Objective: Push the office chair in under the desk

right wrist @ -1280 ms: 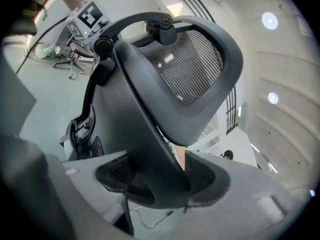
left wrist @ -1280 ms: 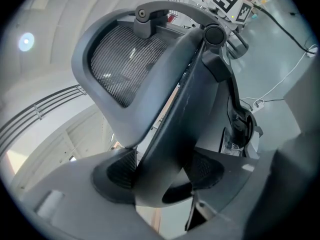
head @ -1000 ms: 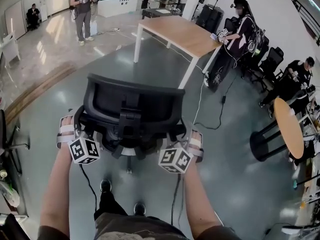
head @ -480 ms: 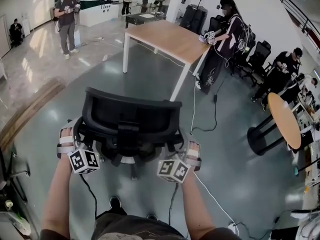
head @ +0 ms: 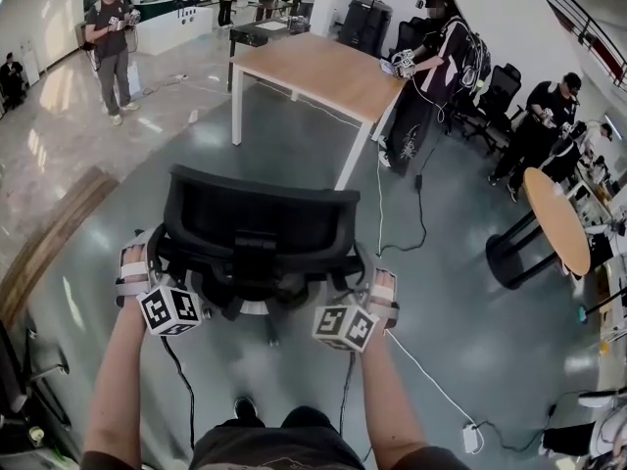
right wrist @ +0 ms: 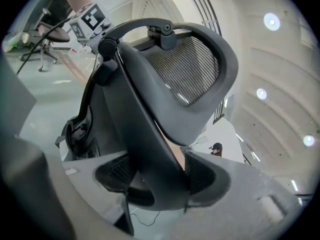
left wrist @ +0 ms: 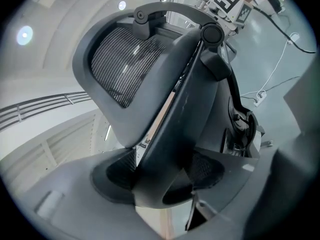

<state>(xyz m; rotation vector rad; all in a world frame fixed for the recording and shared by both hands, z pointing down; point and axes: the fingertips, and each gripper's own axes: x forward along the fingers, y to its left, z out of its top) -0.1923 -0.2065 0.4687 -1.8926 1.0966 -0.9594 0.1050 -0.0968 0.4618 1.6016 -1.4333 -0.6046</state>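
A black mesh-back office chair (head: 260, 218) stands on the grey floor right in front of me, its back toward me. My left gripper (head: 157, 267) is shut on the left strut of the chair's back frame (left wrist: 172, 129), and my right gripper (head: 367, 284) is shut on the right strut (right wrist: 145, 129). In each gripper view the strut fills the gap between the jaws, left gripper (left wrist: 160, 176) and right gripper (right wrist: 157, 176). The wooden desk (head: 328, 67) with white legs stands farther ahead, with open floor between it and the chair.
A person in black (head: 436, 62) stands at the desk's right end. A cable (head: 421, 375) and a power strip (head: 471, 438) lie on the floor at the right. A round wooden table (head: 560, 221) and seated people (head: 549, 125) are farther right. Another person (head: 110, 52) stands at the far left.
The chair and both grippers have moved forward together toward the desk, which now lies closer. Both grips on the back frame are unchanged.
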